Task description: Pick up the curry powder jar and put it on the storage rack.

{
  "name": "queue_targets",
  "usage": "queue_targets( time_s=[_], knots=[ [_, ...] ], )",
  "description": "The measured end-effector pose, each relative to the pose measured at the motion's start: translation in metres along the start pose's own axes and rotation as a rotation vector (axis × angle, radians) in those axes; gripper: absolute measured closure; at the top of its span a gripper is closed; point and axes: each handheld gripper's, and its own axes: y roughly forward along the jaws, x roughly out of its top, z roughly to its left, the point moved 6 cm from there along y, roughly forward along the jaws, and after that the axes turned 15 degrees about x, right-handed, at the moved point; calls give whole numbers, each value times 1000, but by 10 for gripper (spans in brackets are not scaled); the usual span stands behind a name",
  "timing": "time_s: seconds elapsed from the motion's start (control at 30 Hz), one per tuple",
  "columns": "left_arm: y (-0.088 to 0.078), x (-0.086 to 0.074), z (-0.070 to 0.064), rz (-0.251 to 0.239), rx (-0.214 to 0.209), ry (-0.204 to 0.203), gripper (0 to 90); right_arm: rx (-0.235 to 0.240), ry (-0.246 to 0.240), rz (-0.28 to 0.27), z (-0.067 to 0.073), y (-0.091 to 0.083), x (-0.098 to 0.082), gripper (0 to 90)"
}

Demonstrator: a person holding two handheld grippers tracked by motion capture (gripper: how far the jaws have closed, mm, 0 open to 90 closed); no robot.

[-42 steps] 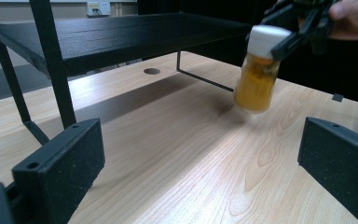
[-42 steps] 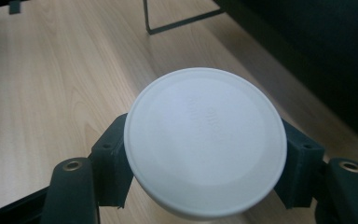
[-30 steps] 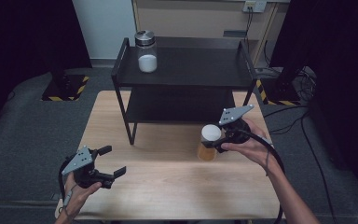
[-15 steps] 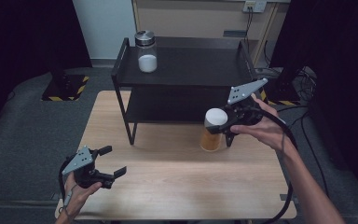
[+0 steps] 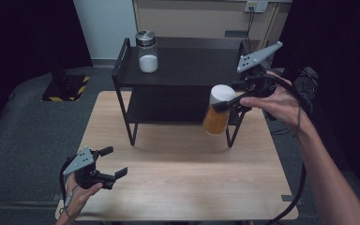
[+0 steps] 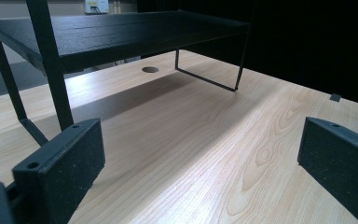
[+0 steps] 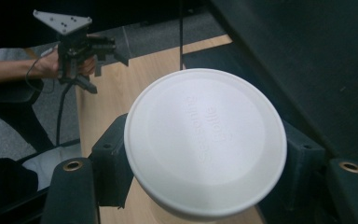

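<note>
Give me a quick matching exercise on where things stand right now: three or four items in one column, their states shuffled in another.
1. white-lidded jar
2. steel-lidded jar
3. left gripper
4. black shelf rack

a. jaws open, nothing between them
b. stands on the wooden table
c. clamped in the right gripper, off the table
d. on the rack's top shelf

Pairs: 1-c, 2-d, 3-a, 4-b

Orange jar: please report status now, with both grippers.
Right gripper shut on orange jar, held clear of the table. Left gripper open, empty. Shelf beside jar; white jar on top.
</note>
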Motion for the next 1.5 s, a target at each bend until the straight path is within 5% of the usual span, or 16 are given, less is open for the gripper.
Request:
queue_targets(
  time_s=[0.33, 0.73, 1.1, 1.5],
  knots=[
    [1, 0, 0, 1, -2, -3, 0, -31, 19, -6, -7, -23, 44, 341],
    [2, -1, 1, 3, -5, -6, 0, -137, 61, -5, -21, -38, 93, 341],
    [1, -1, 2, -4, -3, -10, 0, -263, 153, -7, -52, -26, 111, 341],
    [2, -2, 4, -2, -8, -15, 0, -387, 236, -23, -76, -19, 111, 341]
  ],
)
